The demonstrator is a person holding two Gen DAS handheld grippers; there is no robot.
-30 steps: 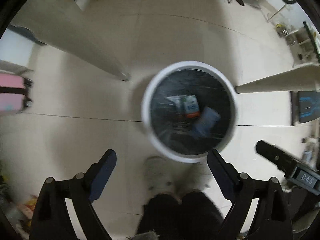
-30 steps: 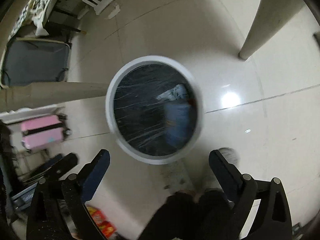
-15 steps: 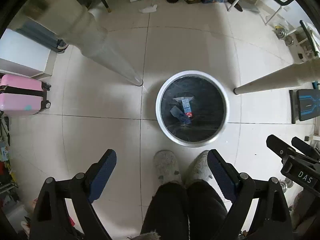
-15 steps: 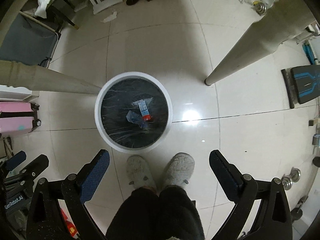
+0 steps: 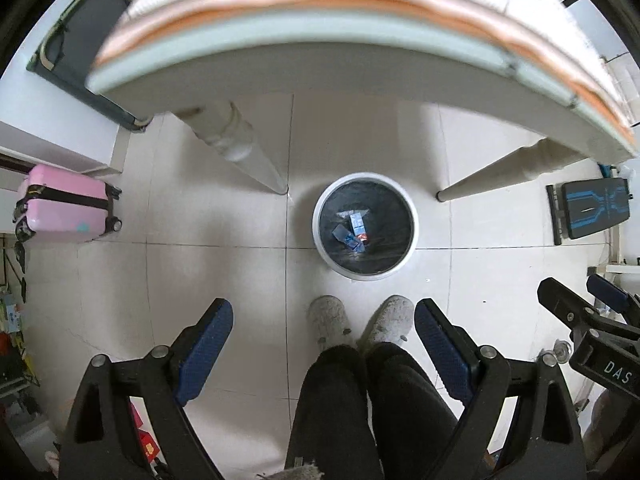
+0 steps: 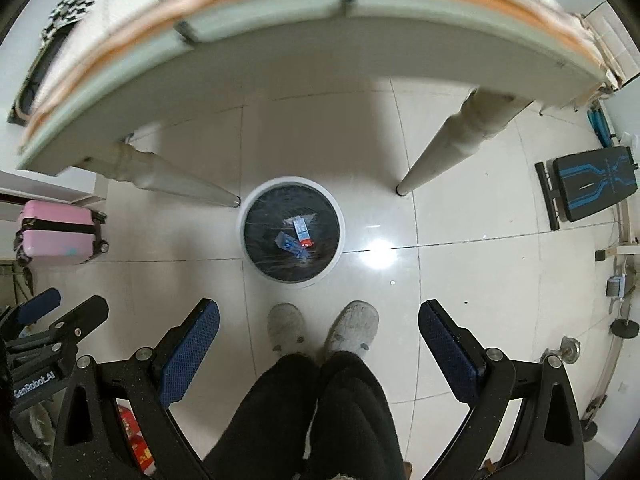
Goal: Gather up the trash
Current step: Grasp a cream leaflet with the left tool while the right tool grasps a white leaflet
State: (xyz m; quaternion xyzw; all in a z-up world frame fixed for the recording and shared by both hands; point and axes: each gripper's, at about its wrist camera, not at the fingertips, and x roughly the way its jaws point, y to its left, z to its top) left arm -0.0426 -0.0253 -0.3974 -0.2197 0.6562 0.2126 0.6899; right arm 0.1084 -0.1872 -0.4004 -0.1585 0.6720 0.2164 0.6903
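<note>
A white round trash bin [image 5: 412, 216] with a black liner stands on the tiled floor under the table; it also shows in the right wrist view [image 6: 339, 220]. Blue and white wrappers [image 5: 355, 229] lie in its bottom, also seen in the right wrist view [image 6: 298, 236]. My left gripper [image 5: 323, 326] is open and empty, high above the floor. My right gripper [image 6: 319, 332] is open and empty too. Each gripper shows at the edge of the other's view: the right one [image 5: 580, 320], the left one [image 6: 60, 320].
The table edge [image 5: 320, 36] curves across the top, with legs [image 5: 248, 156] [image 5: 492, 172] on both sides of the bin. The person's slippers [image 5: 328, 320] stand just before the bin. A pink suitcase [image 5: 64, 204] is at left, a black-blue bench [image 5: 592, 208] at right.
Both grippers have risen well away from the bin, which now looks small and far below. The table edge has come into view at the top. The dropped wrappers have settled in the bin.
</note>
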